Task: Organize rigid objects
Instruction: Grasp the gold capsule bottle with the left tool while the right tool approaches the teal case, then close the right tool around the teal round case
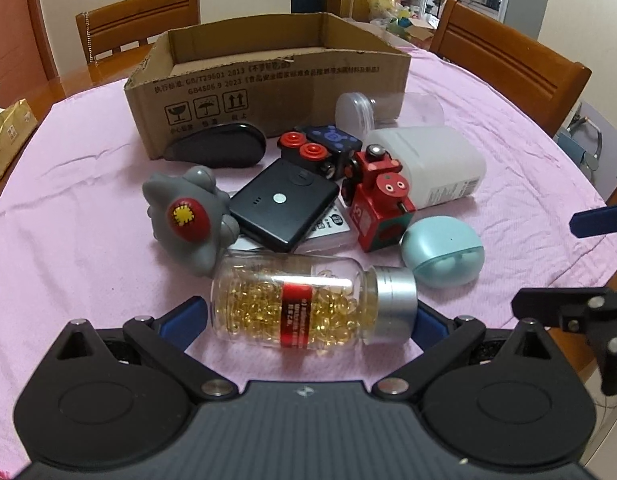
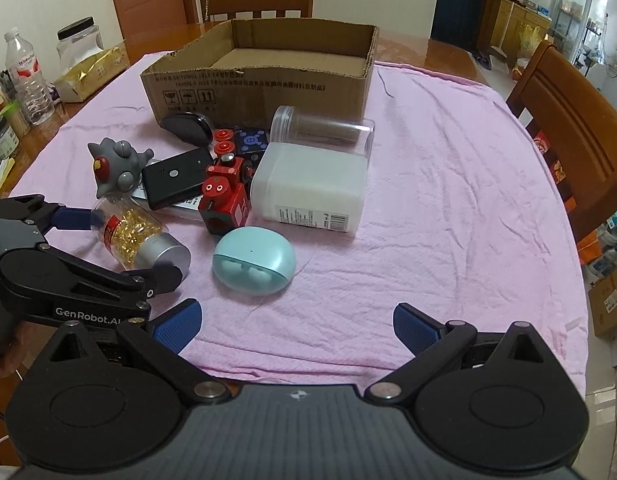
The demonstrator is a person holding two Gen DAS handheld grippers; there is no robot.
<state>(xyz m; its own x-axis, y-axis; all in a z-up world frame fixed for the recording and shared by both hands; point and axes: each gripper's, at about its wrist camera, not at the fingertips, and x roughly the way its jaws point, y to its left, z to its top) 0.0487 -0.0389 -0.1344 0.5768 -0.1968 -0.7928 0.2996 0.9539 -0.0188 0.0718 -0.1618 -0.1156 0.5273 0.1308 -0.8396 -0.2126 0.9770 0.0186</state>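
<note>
A glass bottle of golden capsules with a silver cap (image 1: 308, 304) lies on its side on the pink cloth, lengthwise between my left gripper's (image 1: 308, 322) wide-open jaws; whether the pads touch it I cannot tell. It also shows in the right wrist view (image 2: 136, 240), with the left gripper (image 2: 120, 244) around it. My right gripper (image 2: 296, 326) is open and empty, just short of the teal earbud case (image 2: 254, 264). Behind lie a red toy robot (image 1: 382, 204), a black power bank (image 1: 282, 204), a grey spiky toy (image 1: 184, 216), a white bottle (image 1: 424, 164) and a clear jar (image 1: 384, 110).
An open cardboard box (image 1: 268, 92) stands at the back of the cloth, with a black oval case (image 1: 216, 146) and a dark toy with red wheels (image 1: 316, 150) before it. Wooden chairs (image 1: 508, 60) flank the table. Bottles and a gold pack (image 2: 88, 72) stand at the left edge.
</note>
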